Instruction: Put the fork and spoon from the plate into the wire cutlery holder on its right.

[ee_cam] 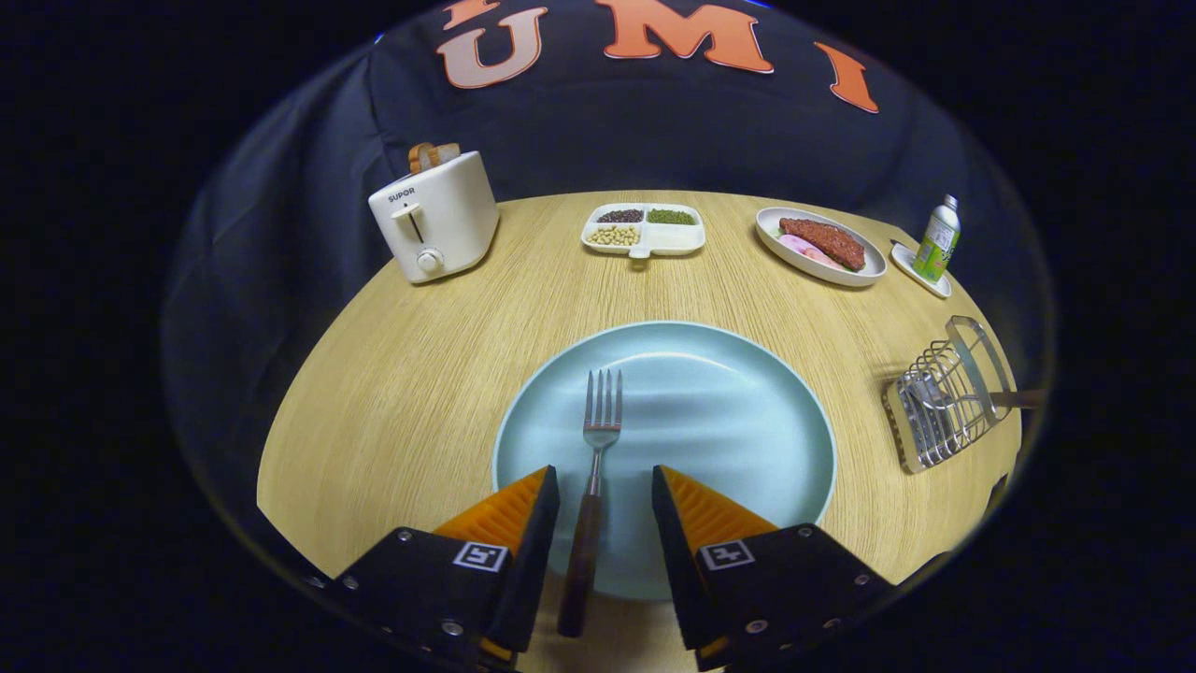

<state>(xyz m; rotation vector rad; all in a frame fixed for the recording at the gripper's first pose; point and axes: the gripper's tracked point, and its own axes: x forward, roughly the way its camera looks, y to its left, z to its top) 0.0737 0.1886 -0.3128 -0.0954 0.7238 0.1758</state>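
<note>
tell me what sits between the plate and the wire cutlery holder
Nothing: in the gripper view only bare wooden table separates the plate from the wire cutlery holder.

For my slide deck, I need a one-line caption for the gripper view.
Open gripper straddles the fork handle on the blue plate; wire holder waits at right.

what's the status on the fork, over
Tool open, fingers astride fork handle, not gripping. Fork on plate. Wire holder right of plate, path clear.
</note>
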